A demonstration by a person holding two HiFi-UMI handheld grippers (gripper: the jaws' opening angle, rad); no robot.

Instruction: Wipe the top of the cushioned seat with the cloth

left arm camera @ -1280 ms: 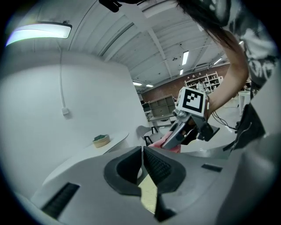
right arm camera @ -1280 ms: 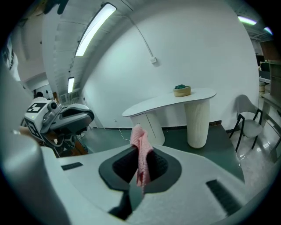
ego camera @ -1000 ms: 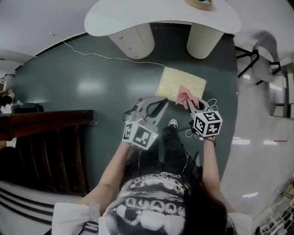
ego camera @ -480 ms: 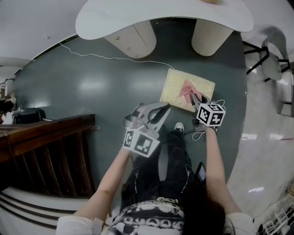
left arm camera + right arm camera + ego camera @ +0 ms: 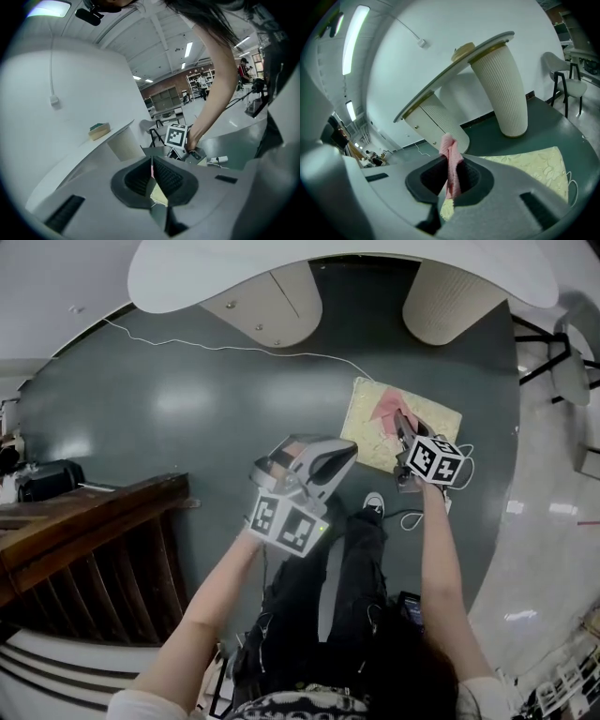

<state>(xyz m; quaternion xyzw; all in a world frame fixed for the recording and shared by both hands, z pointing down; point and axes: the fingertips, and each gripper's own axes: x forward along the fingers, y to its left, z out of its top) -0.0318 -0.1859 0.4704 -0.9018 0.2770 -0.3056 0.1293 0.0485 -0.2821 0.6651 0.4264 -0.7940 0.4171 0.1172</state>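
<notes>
The cushioned seat (image 5: 380, 432) is a pale yellow, leaf-patterned square on the dark green floor, right of centre in the head view; it fills the lower right of the right gripper view (image 5: 534, 166). A pink cloth (image 5: 386, 412) lies spread on it, and my right gripper (image 5: 401, 425) is shut on the cloth (image 5: 451, 164), which sticks up between its jaws. My left gripper (image 5: 328, 463) hovers left of the seat, jaws closed together with nothing between them. In the left gripper view, the left gripper (image 5: 152, 176) points toward the right gripper's marker cube (image 5: 176, 136).
A white table (image 5: 309, 268) on two cream ribbed pedestals (image 5: 267, 306) (image 5: 455, 301) stands beyond the seat. A white cable (image 5: 216, 345) runs over the floor. A dark wooden railing (image 5: 84, 549) is at the left, chairs (image 5: 562, 362) at the right. The person's shoe (image 5: 373, 504) is near the seat.
The right gripper has pushed the pink cloth farther across the seat, away from the person. The left gripper's jaws have closed and it has drifted slightly forward. The head view has shifted.
</notes>
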